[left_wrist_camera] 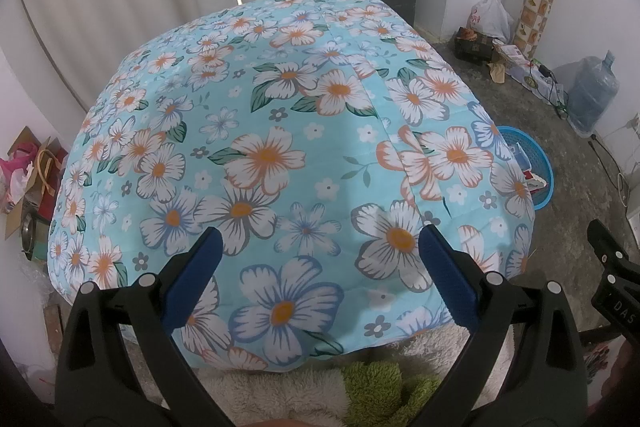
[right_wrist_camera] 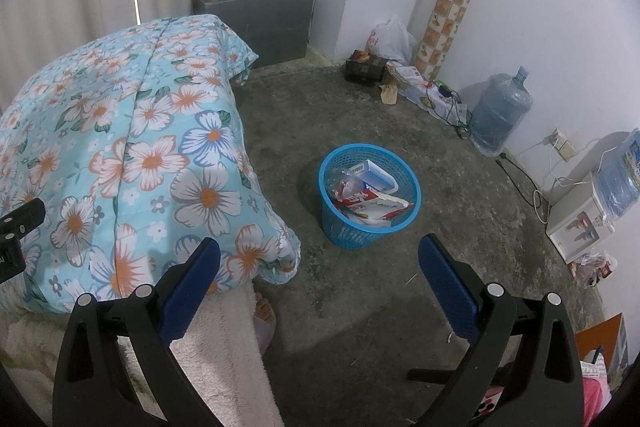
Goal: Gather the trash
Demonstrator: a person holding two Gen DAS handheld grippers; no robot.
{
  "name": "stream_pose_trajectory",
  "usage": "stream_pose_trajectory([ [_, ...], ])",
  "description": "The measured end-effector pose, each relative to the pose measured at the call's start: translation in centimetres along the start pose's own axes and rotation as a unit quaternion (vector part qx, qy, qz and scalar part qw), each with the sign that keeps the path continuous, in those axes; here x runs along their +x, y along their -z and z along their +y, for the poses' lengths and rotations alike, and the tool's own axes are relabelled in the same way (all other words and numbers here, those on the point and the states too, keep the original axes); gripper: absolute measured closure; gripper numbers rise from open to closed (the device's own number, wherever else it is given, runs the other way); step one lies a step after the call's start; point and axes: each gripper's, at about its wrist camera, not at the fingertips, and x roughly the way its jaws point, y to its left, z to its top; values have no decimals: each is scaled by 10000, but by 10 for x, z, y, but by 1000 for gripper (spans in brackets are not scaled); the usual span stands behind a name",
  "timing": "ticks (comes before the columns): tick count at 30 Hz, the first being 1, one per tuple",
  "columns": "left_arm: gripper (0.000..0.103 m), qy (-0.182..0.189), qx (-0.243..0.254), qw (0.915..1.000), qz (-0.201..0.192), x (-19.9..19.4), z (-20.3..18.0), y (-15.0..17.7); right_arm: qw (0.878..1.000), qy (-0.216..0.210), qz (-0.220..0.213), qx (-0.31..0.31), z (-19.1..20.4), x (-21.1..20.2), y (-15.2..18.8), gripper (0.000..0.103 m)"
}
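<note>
A blue plastic basket [right_wrist_camera: 370, 223] stands on the concrete floor beside the bed and holds several pieces of trash: a crumpled red and white wrapper [right_wrist_camera: 374, 207], a clear plastic bottle [right_wrist_camera: 346, 185] and a white box. It also shows in the left wrist view [left_wrist_camera: 538, 169], half hidden behind the quilt. My left gripper [left_wrist_camera: 318, 249] is open and empty over the floral quilt [left_wrist_camera: 260, 147]. My right gripper [right_wrist_camera: 320, 257] is open and empty above the floor, short of the basket.
A grey cabinet [right_wrist_camera: 256, 23] with a red flask and packets stands at the far wall. A water jug [right_wrist_camera: 500, 115], cables, a plastic bag and boxes line the right wall. A water dispenser [right_wrist_camera: 580, 223] sits at right. A white fleece blanket [right_wrist_camera: 216, 359] lies below the quilt.
</note>
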Motion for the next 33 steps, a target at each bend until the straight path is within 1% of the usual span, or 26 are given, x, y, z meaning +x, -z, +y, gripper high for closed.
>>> stream_pose_trajectory([
  [33, 9, 5, 9, 10000, 29, 1, -1, -1, 10000, 1, -5, 11, 0, -1, 0, 7],
])
